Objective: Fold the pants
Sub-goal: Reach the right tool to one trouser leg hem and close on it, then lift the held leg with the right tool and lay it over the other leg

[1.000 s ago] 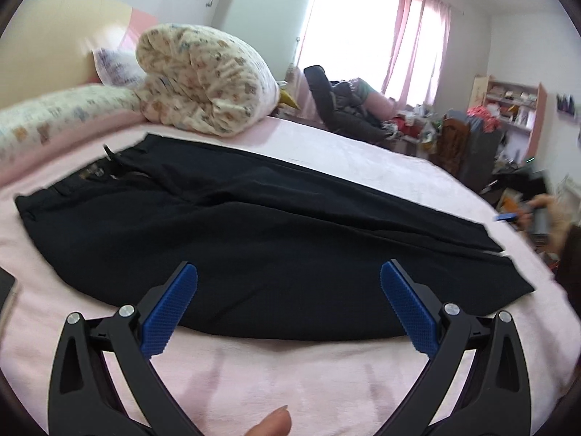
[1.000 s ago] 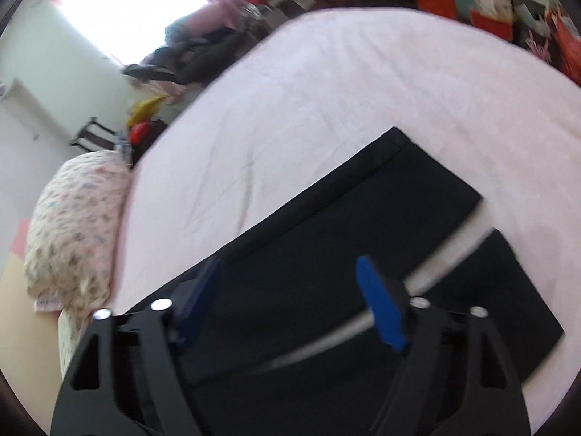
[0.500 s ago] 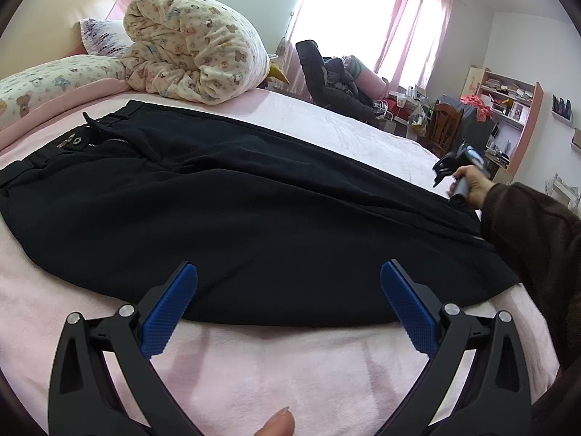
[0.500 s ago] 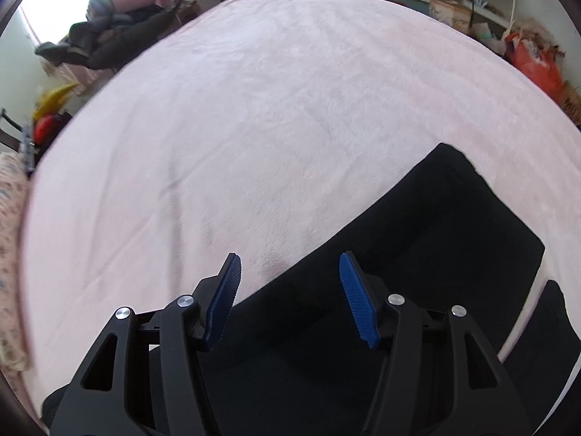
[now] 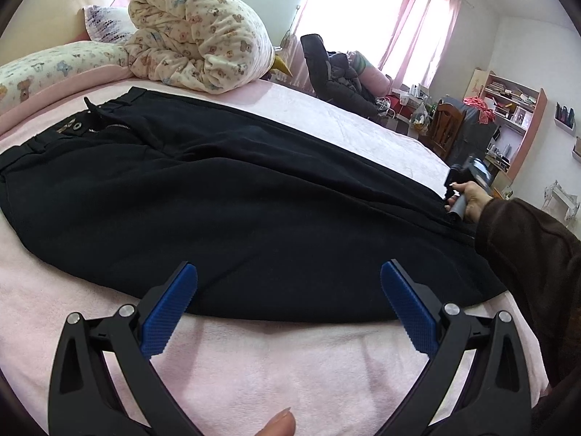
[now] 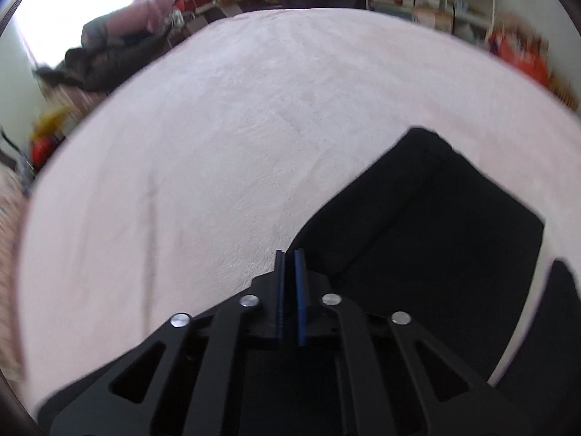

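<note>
Lying flat across the pink bedspread (image 5: 276,356), the black pants (image 5: 232,210) fill the middle of the left wrist view, waistband at centre left. The left gripper (image 5: 288,303) is held wide open at the near edge, bottom centre. The right gripper (image 6: 289,276) is pinched closed on the pants' far edge, lower centre of its view.

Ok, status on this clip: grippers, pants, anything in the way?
Left gripper open, hovering at near edge of black pants. Right gripper shut on far pant-leg edge. Pants flat on pink bedspread. Rolled quilt beyond waistband, not obstructing.
</note>
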`<state>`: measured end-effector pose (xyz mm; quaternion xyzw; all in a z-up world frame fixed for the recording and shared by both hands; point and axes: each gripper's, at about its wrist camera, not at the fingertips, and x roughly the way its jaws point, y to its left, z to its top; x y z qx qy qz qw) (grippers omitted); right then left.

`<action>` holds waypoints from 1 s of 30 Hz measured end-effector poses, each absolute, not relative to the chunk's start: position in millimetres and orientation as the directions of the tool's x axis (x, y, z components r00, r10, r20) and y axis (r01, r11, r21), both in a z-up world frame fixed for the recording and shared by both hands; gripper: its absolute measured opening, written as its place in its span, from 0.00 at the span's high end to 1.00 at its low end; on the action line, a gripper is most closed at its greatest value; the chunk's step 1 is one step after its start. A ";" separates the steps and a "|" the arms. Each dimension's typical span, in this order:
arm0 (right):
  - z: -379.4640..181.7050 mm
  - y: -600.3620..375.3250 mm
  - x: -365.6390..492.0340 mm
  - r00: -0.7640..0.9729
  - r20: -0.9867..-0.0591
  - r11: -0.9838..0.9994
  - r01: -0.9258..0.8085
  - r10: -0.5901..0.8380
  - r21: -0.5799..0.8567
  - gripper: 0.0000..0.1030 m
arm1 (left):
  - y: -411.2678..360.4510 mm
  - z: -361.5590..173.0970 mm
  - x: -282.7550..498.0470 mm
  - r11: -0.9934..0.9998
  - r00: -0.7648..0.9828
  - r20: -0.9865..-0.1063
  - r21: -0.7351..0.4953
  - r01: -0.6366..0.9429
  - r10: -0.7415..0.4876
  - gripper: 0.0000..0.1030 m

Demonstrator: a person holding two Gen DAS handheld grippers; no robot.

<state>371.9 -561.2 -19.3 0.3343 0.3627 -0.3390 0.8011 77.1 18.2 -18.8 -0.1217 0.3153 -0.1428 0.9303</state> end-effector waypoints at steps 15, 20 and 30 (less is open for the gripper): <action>33.4 -550.2 237.8 0.806 -0.576 0.587 0.534 -0.136 0.609 0.98 | 24.2 -23.6 82.2 0.898 0.729 -0.549 -0.386 0.211 -0.408 0.02; 40.9 -519.3 171.1 0.855 -0.506 0.621 0.459 -0.115 0.635 0.98 | 28.1 -20.9 77.1 0.889 0.745 -0.523 -0.406 0.210 -0.414 0.02; -39.9 -484.3 95.1 0.803 -0.595 0.501 0.526 -0.027 0.687 0.98 | 40.0 -15.9 64.3 0.870 0.772 -0.475 -0.451 0.198 -0.422 0.02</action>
